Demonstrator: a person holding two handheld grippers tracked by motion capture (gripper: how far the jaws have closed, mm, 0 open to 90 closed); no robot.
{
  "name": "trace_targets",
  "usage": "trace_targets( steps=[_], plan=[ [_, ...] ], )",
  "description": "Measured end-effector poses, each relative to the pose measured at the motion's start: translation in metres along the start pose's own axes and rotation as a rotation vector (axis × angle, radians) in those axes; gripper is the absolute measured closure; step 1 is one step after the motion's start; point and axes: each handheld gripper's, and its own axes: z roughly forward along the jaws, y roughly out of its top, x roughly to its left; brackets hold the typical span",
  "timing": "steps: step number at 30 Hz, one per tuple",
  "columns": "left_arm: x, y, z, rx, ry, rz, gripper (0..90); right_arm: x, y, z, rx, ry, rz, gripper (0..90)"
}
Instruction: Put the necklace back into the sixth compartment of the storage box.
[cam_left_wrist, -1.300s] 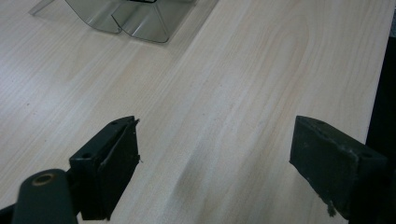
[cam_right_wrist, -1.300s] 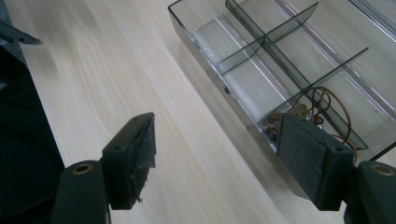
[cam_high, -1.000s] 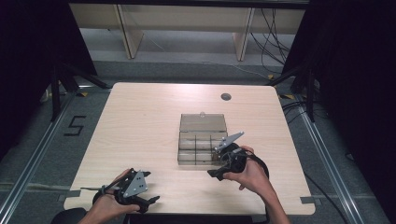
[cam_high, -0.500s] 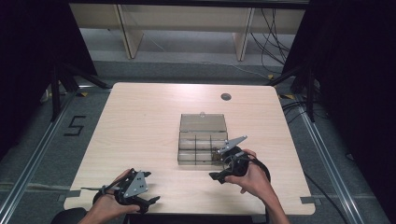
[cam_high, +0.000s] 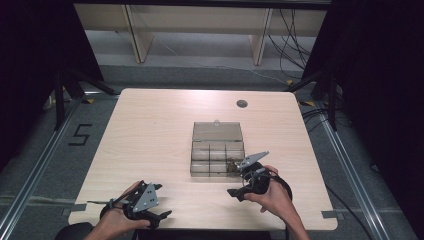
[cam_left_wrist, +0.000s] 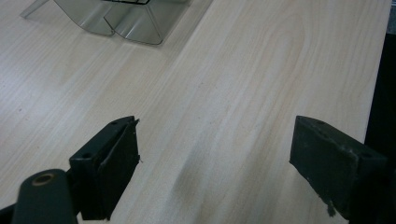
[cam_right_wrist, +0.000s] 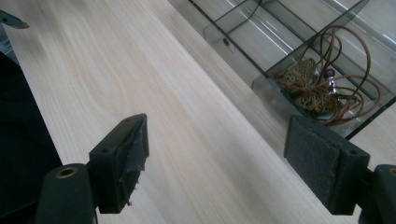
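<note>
On floor left of table, taped "5", left hand-held gripper spread empty, right hand-held gripper likewise.

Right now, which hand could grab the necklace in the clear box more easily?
Probably the right. The right gripper sits open beside the clear box, near the necklace in its corner compartment. The left gripper rests farther away.
</note>
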Motion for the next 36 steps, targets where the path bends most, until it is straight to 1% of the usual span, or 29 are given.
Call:
trace_targets(
  steps=[1,2,3,4,5,6,9,10,12,13,14,15,16,17,18,19,20,21,22,25,26,27,28,30,31,32,33,35,36],
  plan=[
    [0.000,0.000,0.000,0.000,-0.001,0.000,15.0,0.000,-0.002,0.002,-0.017,0.006,-0.011,23.2],
    [-0.001,0.000,0.000,-0.002,0.007,0.002,15.0,0.001,-0.003,0.000,-0.002,-0.009,0.006,23.1],
    [-0.001,0.000,0.000,-0.003,0.009,0.002,15.0,0.002,-0.005,-0.001,0.004,-0.008,0.020,23.1],
    [0.000,0.000,0.000,-0.004,0.010,0.006,15.0,0.002,-0.006,0.000,-0.006,-0.006,0.018,23.1],
    [-0.001,0.000,0.000,-0.005,0.017,-0.004,15.0,0.001,-0.007,-0.001,0.000,-0.009,0.011,23.0],
    [-0.001,0.001,-0.001,-0.004,0.023,-0.002,15.0,0.002,-0.009,-0.001,0.004,-0.004,0.024,22.8],
    [-0.002,0.001,-0.001,-0.003,0.007,0.002,15.0,0.002,-0.013,-0.002,0.004,-0.009,0.019,22.4],
    [-0.002,0.002,-0.001,-0.005,0.015,0.002,15.0,0.003,-0.014,-0.001,-0.005,-0.015,0.026,22.3],
    [-0.003,0.002,-0.001,-0.010,0.009,-0.002,15.0,0.003,-0.016,-0.002,-0.004,-0.014,0.022,22.0],
    [-0.002,0.002,-0.001,-0.003,0.015,0.006,15.0,0.004,-0.017,-0.003,-0.008,-0.022,0.025,22.0],
    [-0.002,0.002,-0.001,-0.004,0.014,0.005,15.0,0.003,-0.018,-0.004,-0.020,-0.016,0.010,21.9],
    [-0.003,0.002,-0.001,-0.009,0.012,-0.001,15.0,0.004,-0.019,-0.004,-0.013,-0.018,0.023,21.6],
    [-0.003,0.002,-0.001,-0.010,0.011,-0.002,15.0,0.005,-0.020,-0.004,-0.025,-0.002,0.027,21.4],
    [-0.003,0.002,-0.001,-0.009,0.014,-0.002,15.0,0.005,-0.021,-0.004,-0.027,-0.015,0.030,21.1],
    [-0.002,0.003,-0.002,0.010,0.012,0.006,15.0,0.005,-0.022,-0.005,-0.016,-0.015,0.031,20.6],
    [-0.003,0.003,-0.002,-0.006,0.020,0.000,15.0,0.006,-0.023,-0.003,-0.030,-0.009,0.021,20.5],
    [-0.002,0.003,-0.002,0.001,0.013,0.002,15.0,0.007,-0.024,-0.005,-0.008,-0.015,0.038,20.6],
    [-0.002,0.003,-0.002,-0.002,0.019,0.003,15.0,0.007,-0.025,-0.004,-0.010,-0.008,0.037,20.6],
    [-0.003,0.003,-0.002,-0.003,0.019,0.002,15.0,0.007,-0.026,-0.004,-0.018,-0.013,0.022,20.6],
    [-0.003,0.003,-0.002,-0.007,0.020,0.007,15.0,0.009,-0.027,-0.004,-0.007,-0.002,0.048,20.6],
    [-0.003,0.003,-0.001,-0.018,0.011,0.000,15.0,0.007,-0.029,-0.003,-0.021,-0.012,0.016,20.6],
    [-0.003,0.003,-0.002,-0.010,0.010,0.000,15.0,0.008,-0.029,-0.004,-0.009,-0.011,0.048,20.6],
    [-0.003,0.004,-0.002,-0.006,0.009,0.000,15.0,0.008,-0.030,-0.003,-0.015,-0.018,0.033,20.6],
    [-0.003,0.004,-0.003,-0.003,0.014,0.006,15.0,0.009,-0.031,-0.002,-0.011,0.000,0.027,20.6],
    [-0.003,0.003,-0.003,-0.001,0.020,0.007,15.0,0.008,-0.032,0.000,-0.032,-0.012,0.023,20.6],
    [-0.003,0.003,-0.003,0.000,0.020,0.007,15.0,0.008,-0.032,-0.001,-0.014,-0.015,0.023,20.6],
    [-0.003,0.003,-0.003,-0.009,0.022,0.004,15.0,0.008,-0.032,-0.001,-0.015,-0.012,0.022,20.5],
    [-0.003,0.003,-0.003,-0.011,0.016,0.002,15.0,0.010,-0.033,-0.001,-0.010,-0.011,0.039,20.5],
    [-0.003,0.004,-0.003,-0.006,0.018,0.003,15.0,0.009,-0.034,-0.001,-0.018,-0.001,0.023,20.6]
  ],
)
